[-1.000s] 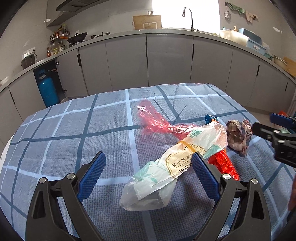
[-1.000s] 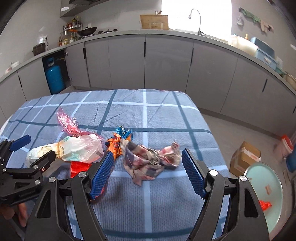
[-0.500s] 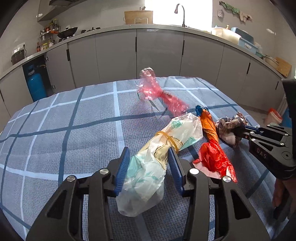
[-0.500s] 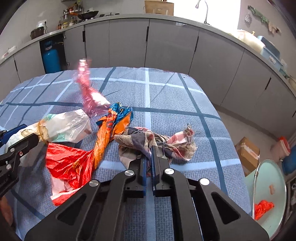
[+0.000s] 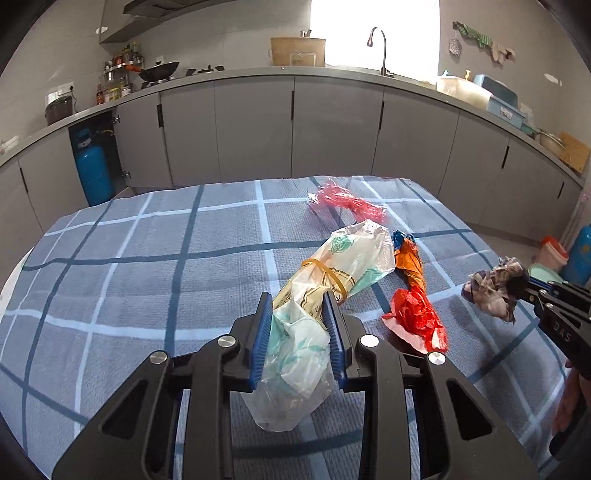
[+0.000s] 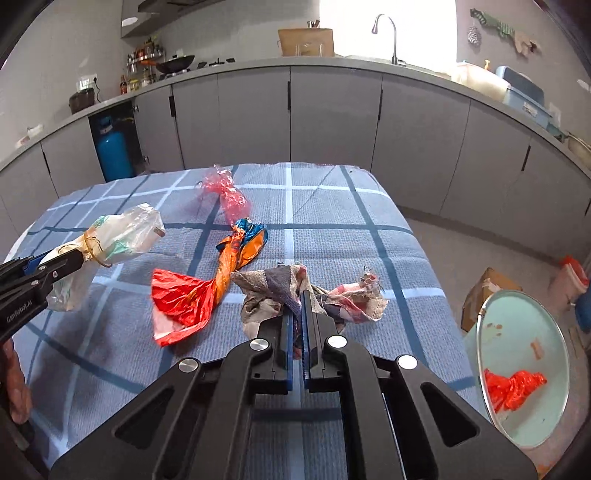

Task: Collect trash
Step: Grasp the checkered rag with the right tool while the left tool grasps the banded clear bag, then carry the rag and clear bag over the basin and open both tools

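Two tools pinching trash, clear printed bag (image 5: 314, 295) rubber-banded, frayed cloth scrap (image 6: 291, 291) crumpled

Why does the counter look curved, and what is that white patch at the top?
Left wrist view: the fisheye lens bows the counter; the window is blown out white. Right wrist view: same bend and glare, dark corners, table trash sharp.

We are in a home kitchen: a long curved run of grey cabinets (image 5: 332, 125) carries a worktop with a tall faucet (image 5: 380, 48) under a bright window. At the left end we see a wok (image 5: 159, 70) on the hob beside a rack of bottles (image 5: 118, 70) (seasonings, by the look). A blue gas cylinder (image 5: 90, 173) stands in an open cupboard below.
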